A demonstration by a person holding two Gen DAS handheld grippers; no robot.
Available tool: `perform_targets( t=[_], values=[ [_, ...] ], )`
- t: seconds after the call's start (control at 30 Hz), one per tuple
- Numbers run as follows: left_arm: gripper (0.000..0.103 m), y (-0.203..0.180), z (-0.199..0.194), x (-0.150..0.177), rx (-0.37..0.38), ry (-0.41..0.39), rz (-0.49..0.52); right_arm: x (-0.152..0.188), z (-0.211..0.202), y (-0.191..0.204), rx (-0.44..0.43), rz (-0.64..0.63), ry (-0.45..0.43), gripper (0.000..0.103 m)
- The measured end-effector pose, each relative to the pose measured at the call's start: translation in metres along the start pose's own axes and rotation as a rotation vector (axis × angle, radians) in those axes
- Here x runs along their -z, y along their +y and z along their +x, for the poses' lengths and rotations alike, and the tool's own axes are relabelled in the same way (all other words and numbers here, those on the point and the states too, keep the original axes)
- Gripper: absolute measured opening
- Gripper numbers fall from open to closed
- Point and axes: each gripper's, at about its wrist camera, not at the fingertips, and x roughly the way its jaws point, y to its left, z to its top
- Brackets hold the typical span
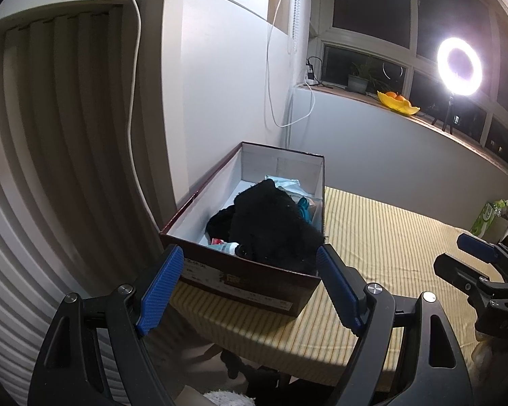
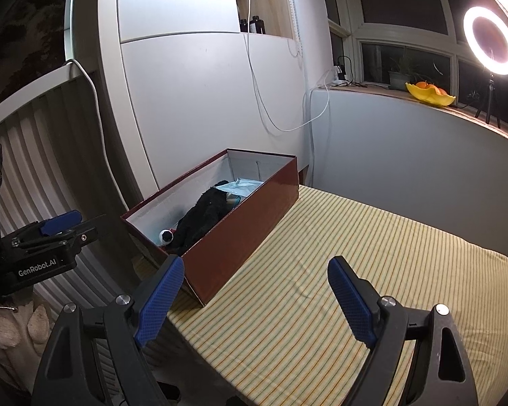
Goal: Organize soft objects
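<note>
Your left tool (image 1: 249,287) gapes wide, empty, at the near rim of the box (image 1: 240,275). Your right tool (image 2: 254,299) is equally wide over bare striped bench (image 2: 372,253). At 11 o'clock, the black soft item (image 2: 203,220) lies inside the box.

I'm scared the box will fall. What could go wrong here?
The dark red cardboard box sits at the corner of the yellow striped table, so a nudge might tip it off. The fuzzy black cloth bulges over the box's near rim and might slip out. Both tools, left and right, are open and empty.
</note>
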Motion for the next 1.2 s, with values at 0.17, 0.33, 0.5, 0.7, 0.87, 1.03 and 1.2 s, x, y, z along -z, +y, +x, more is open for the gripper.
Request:
perform_targets(
  t=[0.17,0.33,0.5,0.7,0.87,1.03,1.2],
  values=[
    [0.081,0.000,0.001,-0.001,0.004,0.005,-0.004,0.000,0.000,-0.001,-0.001,0.005,0.001,0.084],
    [0.081,-0.001,0.001,-0.001,0.005,0.008,-0.003,0.001,-0.002,-0.003,-0.004,0.015,-0.003,0.084],
    [0.081,-0.004,0.001,0.000,0.006,0.011,0.002,0.003,-0.002,-0.005,-0.004,0.018,-0.002,0.084],
    [0.081,-0.008,0.003,0.001,0.011,0.017,0.007,0.005,-0.001,-0.007,-0.004,0.028,0.004,0.084],
    [0.081,-0.011,0.004,0.002,0.016,0.023,0.009,0.006,0.000,-0.007,-0.002,0.029,0.008,0.084],
    [0.081,-0.013,0.004,0.003,0.017,0.025,0.013,0.007,0.000,-0.007,0.002,0.035,0.008,0.084],
    [0.081,-0.016,0.004,0.004,0.023,0.027,0.017,0.009,0.000,-0.008,0.005,0.040,0.008,0.084]
  ],
)
